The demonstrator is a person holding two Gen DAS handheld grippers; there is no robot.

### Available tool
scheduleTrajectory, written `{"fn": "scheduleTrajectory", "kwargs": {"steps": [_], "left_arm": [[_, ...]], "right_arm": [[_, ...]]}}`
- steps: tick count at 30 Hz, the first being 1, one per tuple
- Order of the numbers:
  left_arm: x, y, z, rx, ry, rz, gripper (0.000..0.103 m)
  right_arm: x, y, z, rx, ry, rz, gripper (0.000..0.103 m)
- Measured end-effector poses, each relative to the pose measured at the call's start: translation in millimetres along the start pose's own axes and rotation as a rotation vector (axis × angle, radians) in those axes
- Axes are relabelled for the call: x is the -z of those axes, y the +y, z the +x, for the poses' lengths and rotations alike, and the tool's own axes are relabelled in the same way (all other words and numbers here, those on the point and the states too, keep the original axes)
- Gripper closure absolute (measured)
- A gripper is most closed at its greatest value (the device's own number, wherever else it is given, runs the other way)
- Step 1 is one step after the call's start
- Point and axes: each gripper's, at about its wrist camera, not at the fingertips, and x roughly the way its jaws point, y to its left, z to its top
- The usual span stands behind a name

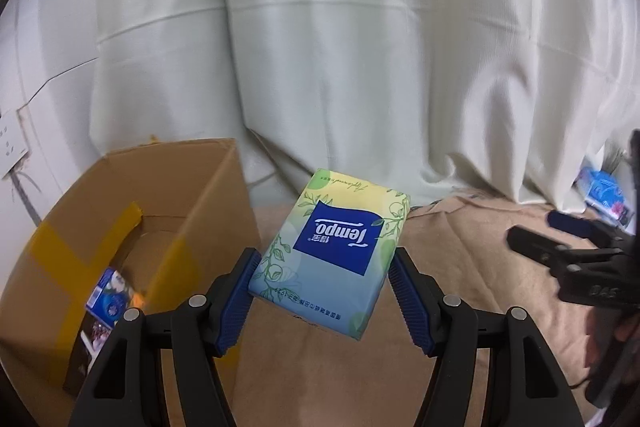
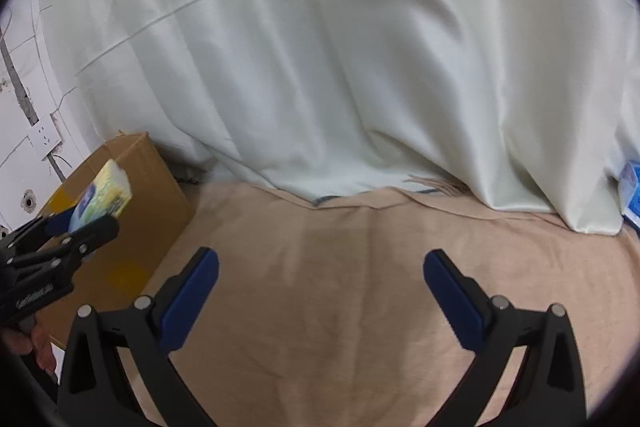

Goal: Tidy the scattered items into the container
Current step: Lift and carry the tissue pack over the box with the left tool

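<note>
1 Tempo tissue pack [image 1: 330,251] is clamped between the left gripper [image 1: 324,267] jaws, held in the air just right of the cardboard box [image 1: 132,227]. Right gripper [image 2: 320,279] hangs wide open, empty, over the beige cloth [image 2: 340,267]. Transport step; next, I'd judge, swing left over the box opening and release.

You are in a lived-in room of a home, it seems: a pale curtain [image 2: 320,67] hangs in long folds onto a surface draped with a beige blanket [image 2: 340,287]. A wall socket [image 2: 44,137] sits in the white wall at left, and a taped cardboard box [image 1: 132,227] stands beside it.
</note>
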Motion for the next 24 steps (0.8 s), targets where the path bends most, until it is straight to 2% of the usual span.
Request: {"fn": "scheduleTrajectory", "kwargs": {"steps": [6,12,18,20,24], "left_arm": [[7.7,32.5,-22.9,0.050,-0.033,-0.066,0.037],[4.7,59.8,-32.1,0.016,-0.078,-0.102,0.037],[2.1,102.1,-51.8,-0.066,-0.117,-0.132,0.038],[1.9,118.5,-59.1,-0.096,-0.134,-0.147,0.044],[5.6,152.0,-66.2,-0.114,-0.141,-0.201,0.047]], "right_arm": [[4.1,36.0,3.5,-0.017,-0.005,-0.067,0.000],[-3.4,63.7,10.8,-0.012,-0.001,-0.092,0.000],[-25.6,106.6,7.8,-0.045,-0.035,-0.140,0.000],[-32.4,124.5,6.4,-0.068,-0.049,-0.165,0.000],[-42.4,161.4,5.9,-0.091,-0.084,-0.239,0.000]]}}
